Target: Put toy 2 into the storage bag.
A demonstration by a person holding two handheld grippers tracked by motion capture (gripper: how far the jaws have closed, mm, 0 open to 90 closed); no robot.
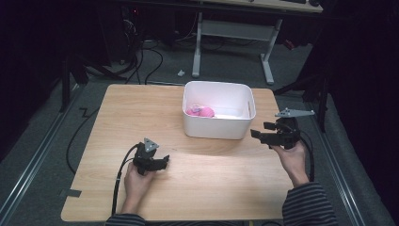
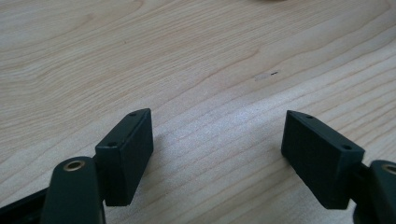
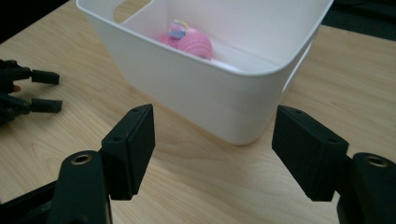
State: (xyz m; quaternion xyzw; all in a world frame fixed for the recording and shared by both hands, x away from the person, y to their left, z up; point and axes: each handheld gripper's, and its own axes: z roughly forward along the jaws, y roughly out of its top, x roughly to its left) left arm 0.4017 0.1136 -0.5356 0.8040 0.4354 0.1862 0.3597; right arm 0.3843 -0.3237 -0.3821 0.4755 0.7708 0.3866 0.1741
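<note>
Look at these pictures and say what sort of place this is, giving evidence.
Probably a lab or workshop set up for recording: a bare wooden table under a fixed camera, loose cables trailing across grey floor, and a desk frame behind.

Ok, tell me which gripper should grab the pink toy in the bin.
Right: the right gripper sits beside the white bin, jaws open toward it; the left gripper is farther off.
</note>
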